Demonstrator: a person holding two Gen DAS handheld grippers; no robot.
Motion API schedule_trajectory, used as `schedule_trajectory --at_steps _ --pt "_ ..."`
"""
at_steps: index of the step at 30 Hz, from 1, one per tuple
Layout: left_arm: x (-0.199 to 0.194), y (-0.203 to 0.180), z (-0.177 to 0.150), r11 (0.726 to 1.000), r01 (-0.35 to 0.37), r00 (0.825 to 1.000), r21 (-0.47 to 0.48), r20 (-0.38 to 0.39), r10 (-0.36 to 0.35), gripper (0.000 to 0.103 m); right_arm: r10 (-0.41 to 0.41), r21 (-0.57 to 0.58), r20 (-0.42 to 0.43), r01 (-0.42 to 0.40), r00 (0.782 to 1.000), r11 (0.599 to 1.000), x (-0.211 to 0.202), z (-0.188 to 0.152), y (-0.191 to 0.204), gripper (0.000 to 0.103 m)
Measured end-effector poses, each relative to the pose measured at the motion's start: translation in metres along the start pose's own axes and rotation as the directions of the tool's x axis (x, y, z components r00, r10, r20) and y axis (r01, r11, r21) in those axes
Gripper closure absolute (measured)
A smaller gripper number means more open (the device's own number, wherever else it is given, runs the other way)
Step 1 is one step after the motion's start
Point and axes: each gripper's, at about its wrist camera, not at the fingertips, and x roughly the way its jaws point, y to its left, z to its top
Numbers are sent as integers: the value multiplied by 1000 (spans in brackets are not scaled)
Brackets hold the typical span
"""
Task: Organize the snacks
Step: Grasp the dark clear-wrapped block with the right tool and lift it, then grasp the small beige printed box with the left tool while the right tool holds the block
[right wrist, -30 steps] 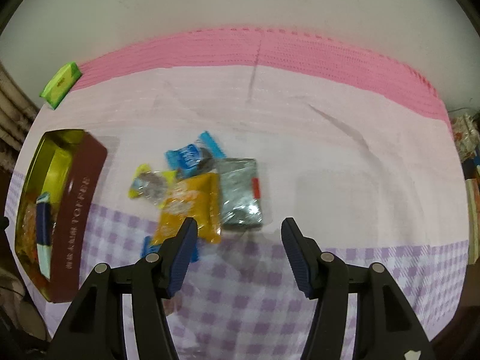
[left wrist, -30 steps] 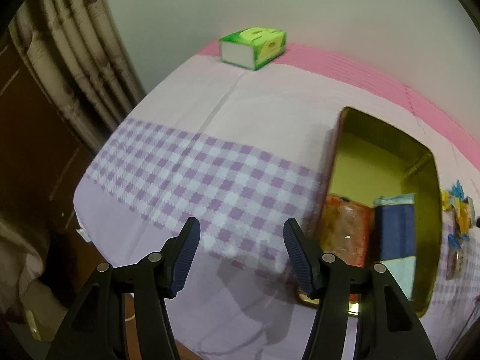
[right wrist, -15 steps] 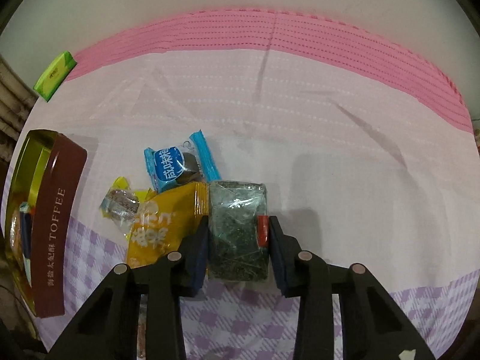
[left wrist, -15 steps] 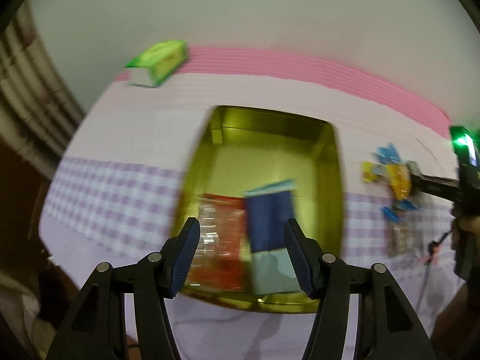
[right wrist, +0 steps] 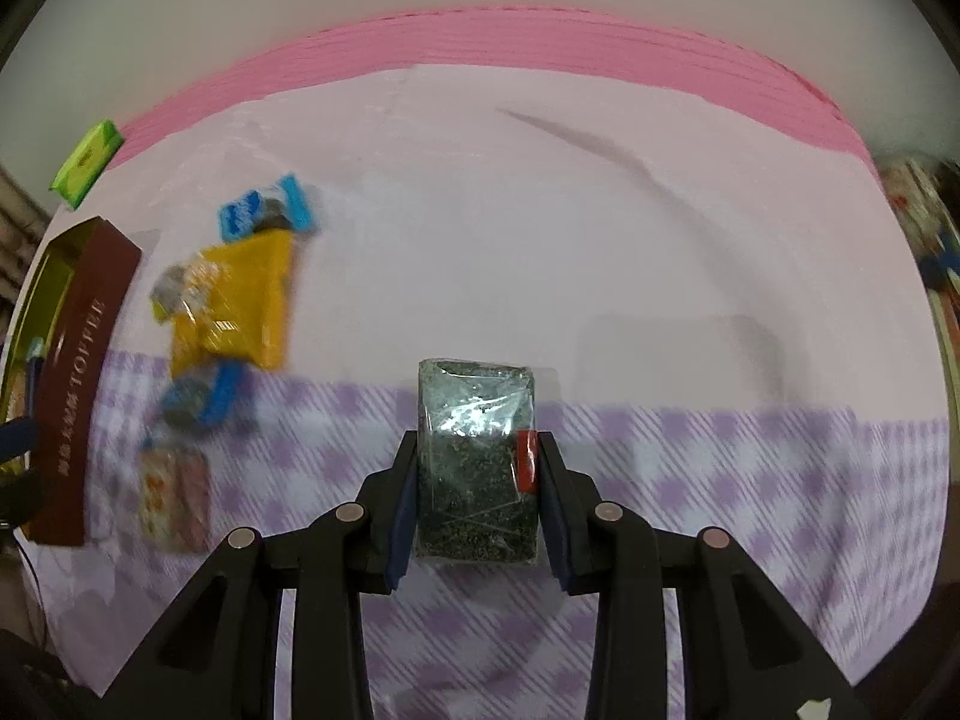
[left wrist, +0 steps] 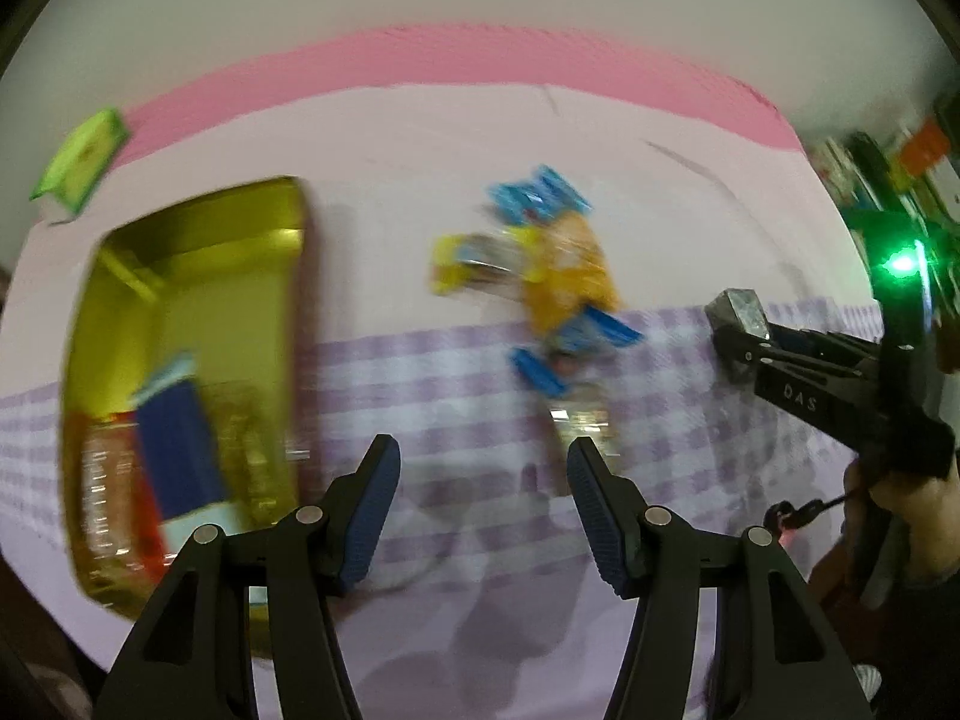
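My right gripper [right wrist: 477, 480] is shut on a clear packet of dark green seaweed snack [right wrist: 475, 450] and holds it above the checked cloth; in the left wrist view that gripper [left wrist: 741, 336] shows at the right with the packet [left wrist: 737, 312] at its tip. My left gripper [left wrist: 480, 504] stands open and empty above the cloth, between the gold toffee tin [left wrist: 180, 252] and a pile of snacks. The pile holds a yellow bag [left wrist: 570, 276], blue-wrapped sweets [left wrist: 540, 195] and a small clear packet [left wrist: 585, 420]. The tin [right wrist: 78, 372] holds an orange packet [left wrist: 111, 480] and a blue one [left wrist: 177, 438].
A green tissue box [left wrist: 81, 159] lies at the far left near the pink border of the cloth [right wrist: 540, 48]. A person's hand [left wrist: 906, 498] grips the right tool. Shelves with clutter [left wrist: 900, 162] stand beyond the table's right edge. The table's near edge runs close below my left gripper.
My right gripper closed on the seaweed packet and lifted it off the pile toward the right. My left gripper swept right, from over the tin's left side to between tin and pile.
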Motion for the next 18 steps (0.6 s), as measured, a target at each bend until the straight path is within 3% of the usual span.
schedule_trajectory --at_steps 6,10,18 --pt "29 -29 13 999 42 997 1 -62 -42 44 32 56 2 -32 999 998 -5 -16 -14 70" --pt "45 -33 21 999 7 997 -34 -83 -10 44 42 62 16 -43 999 997 -2 -12 -15 70" --pt "63 -36 19 999 -7 993 -47 -122 1 62 56 49 34 -57 998 997 -16 -32 -29 70"
